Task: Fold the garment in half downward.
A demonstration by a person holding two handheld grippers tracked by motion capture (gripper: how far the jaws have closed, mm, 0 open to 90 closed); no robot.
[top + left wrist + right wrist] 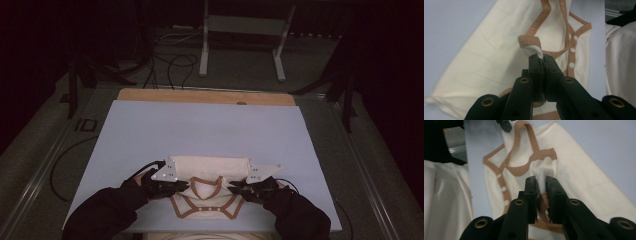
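Note:
A cream baby garment (210,167) with brown trim lies folded near the front edge of a pale blue board (200,130). My left gripper (182,186) holds its left side. In the left gripper view the jaws (542,57) are shut tight on a pinch of cream cloth just below a brown-trimmed edge (529,41). My right gripper (235,187) holds the right side. In the right gripper view its jaws (541,178) stand slightly apart, with a thick fold of cream cloth and brown trim pinched between them. White snap buttons (573,50) line the trim.
The board rests on a wooden table whose far edge (200,96) shows behind it. A grey metal stand (240,25) and loose cables (170,65) are on the floor beyond. Dark sleeves (105,210) come in at the bottom.

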